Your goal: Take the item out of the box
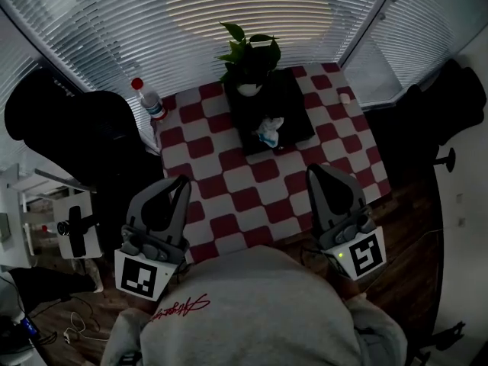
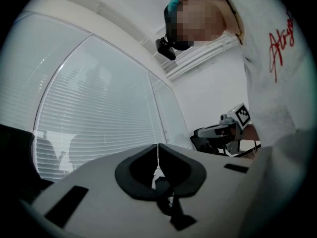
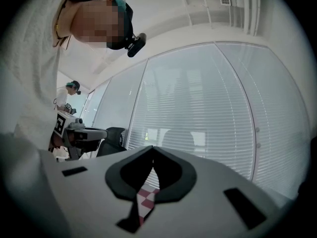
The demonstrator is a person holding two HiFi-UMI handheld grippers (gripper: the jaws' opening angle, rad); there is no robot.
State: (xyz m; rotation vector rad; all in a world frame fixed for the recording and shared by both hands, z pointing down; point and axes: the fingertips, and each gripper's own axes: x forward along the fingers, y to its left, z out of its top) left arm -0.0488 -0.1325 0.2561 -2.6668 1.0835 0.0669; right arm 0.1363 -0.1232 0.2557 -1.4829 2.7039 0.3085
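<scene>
Item (image 1: 269,130): pale white-blue, crumpled-looking, lying in the dark box (image 1: 293,113). Too small to tell what it is. The box is on the far half of the surface (image 1: 229,197), which has a red-and-white checked cloth.

A green plant (image 1: 248,52) in a white pot (image 1: 248,88) is at the box's far end. I can't tell whether the pot stands in the box or just behind it. A bottle with a red cap (image 1: 150,101) is at the far left corner of the surface. A small pale thing (image 1: 345,97) lies near the far right edge, apart from the box. A black chair (image 1: 69,120) is left of the surface, and window blinds (image 1: 229,14) run behind it.

The left gripper (image 1: 181,183) is over the near left part of the surface and the right gripper (image 1: 314,172) is over the near right part. Both are close to the person's grey sweatshirt (image 1: 252,311), pointing toward the far side, well apart from the box and the item.

In the left gripper view, the left gripper (image 2: 158,152) has its fingers (image 2: 193,180) clenched. The tips meet in a thin line with nothing between them. The right gripper (image 2: 223,130) shows off to the side.

In the right gripper view, the right gripper (image 3: 151,155) also has its fingers (image 3: 185,180) clenched and empty. A bit of checked cloth shows through the gap below the tips. The left gripper (image 3: 81,132) shows at the left.
</scene>
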